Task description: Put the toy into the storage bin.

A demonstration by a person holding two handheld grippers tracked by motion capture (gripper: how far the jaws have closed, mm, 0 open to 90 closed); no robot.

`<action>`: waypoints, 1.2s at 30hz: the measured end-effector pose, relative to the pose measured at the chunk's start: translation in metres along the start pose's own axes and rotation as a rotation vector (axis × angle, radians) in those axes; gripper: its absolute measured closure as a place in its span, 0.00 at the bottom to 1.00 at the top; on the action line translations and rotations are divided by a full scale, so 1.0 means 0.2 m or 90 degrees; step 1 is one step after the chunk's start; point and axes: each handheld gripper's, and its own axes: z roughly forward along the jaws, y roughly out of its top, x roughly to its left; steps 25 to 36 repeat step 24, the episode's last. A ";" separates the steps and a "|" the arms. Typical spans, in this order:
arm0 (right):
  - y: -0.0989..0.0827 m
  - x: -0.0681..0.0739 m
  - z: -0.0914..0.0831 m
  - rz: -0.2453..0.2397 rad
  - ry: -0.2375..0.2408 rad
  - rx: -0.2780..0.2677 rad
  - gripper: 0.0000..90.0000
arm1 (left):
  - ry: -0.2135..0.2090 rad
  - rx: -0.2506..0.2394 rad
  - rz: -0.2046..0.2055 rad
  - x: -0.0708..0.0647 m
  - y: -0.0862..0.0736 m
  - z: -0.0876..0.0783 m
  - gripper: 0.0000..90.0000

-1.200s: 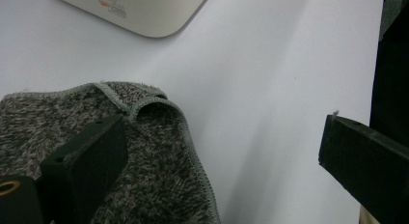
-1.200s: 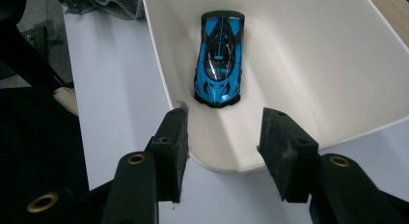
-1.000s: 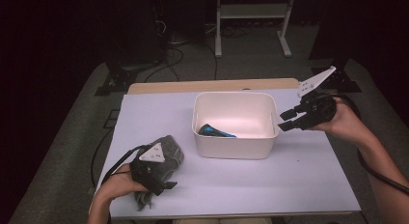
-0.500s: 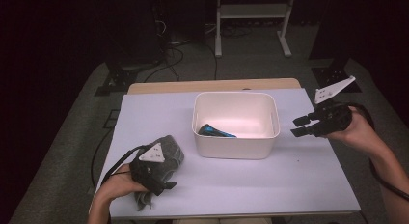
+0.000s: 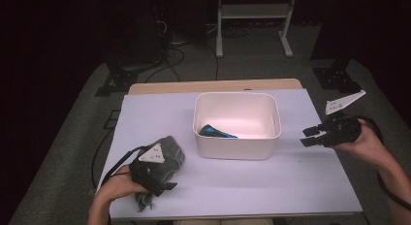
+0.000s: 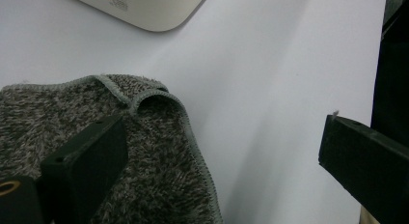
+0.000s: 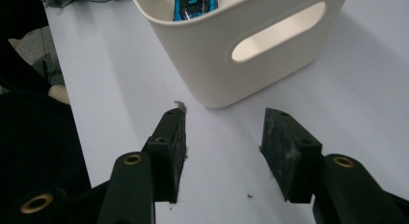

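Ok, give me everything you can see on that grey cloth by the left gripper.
The grey cloth is a fuzzy, mottled grey-brown towel-like fabric with a stitched lighter edge. It lies crumpled on the table near the front left corner, apart from the white bin. One edge is folded over into a small loop. The left gripper rests on top of it, jaws wide open, one jaw over the fabric, the other over bare table.

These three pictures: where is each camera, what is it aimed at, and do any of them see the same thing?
High view: above the person's side, looking forward and down on the table; both forearms and grippers show.
Left gripper view: rides the left gripper, looking over a grey towel; its open jaws show.
Right gripper view: rides the right gripper, facing the white bin; its open jaws show.
Shared: all three see the bin and towel.
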 end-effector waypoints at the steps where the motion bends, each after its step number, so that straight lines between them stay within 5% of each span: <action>1: -0.02 0.00 0.01 0.004 0.001 -0.001 0.55 | 0.000 0.000 0.000 0.00 0.00 0.00 0.03; 24: -0.29 -0.04 0.17 0.063 0.033 0.005 0.51 | 0.003 0.004 0.002 0.00 0.00 -0.01 0.03; 36: -0.29 -0.04 0.17 0.063 0.033 0.005 0.51 | 0.003 0.004 0.002 0.00 0.00 -0.01 0.03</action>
